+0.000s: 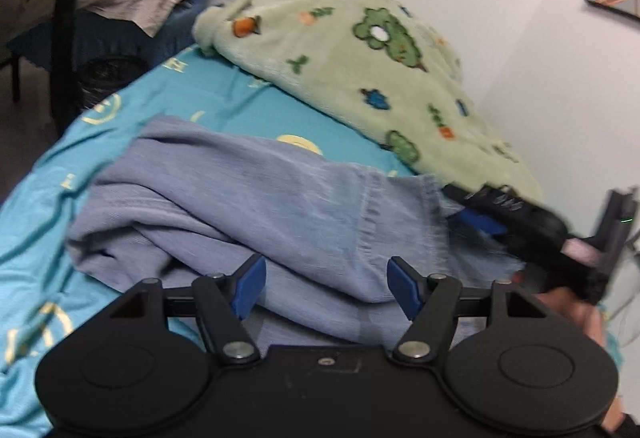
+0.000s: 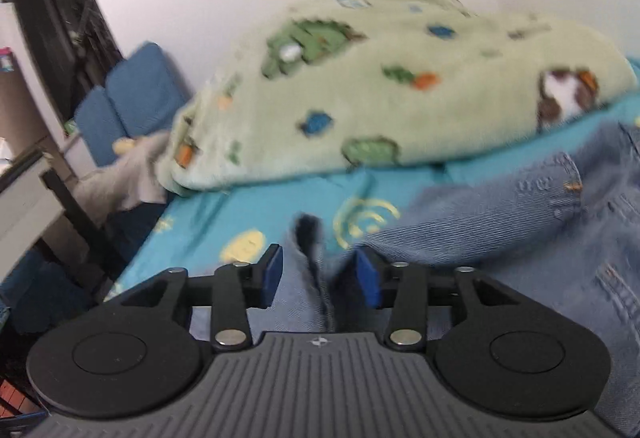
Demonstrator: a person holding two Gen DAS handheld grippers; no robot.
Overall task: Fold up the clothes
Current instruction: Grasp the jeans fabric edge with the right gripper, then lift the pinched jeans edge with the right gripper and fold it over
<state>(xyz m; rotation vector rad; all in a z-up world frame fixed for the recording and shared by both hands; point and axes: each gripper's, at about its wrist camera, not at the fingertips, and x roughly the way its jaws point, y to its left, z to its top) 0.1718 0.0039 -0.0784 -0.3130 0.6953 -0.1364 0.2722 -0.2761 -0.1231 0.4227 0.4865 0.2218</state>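
On the bed, with its turquoise sheet, blue jeans lie bunched in front of a green patterned blanket. The left gripper hovers over the denim, jaws apart and gripping nothing. Further right, the right gripper has its jaws apart too; a fold of the jeans stands between them, unpinched.

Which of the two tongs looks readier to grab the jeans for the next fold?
Probably the right tongs: a standing fold of the jeans already sits between its open blue pads. The left tongs hover open with the denim spread flat beyond them, nothing raised to pinch.
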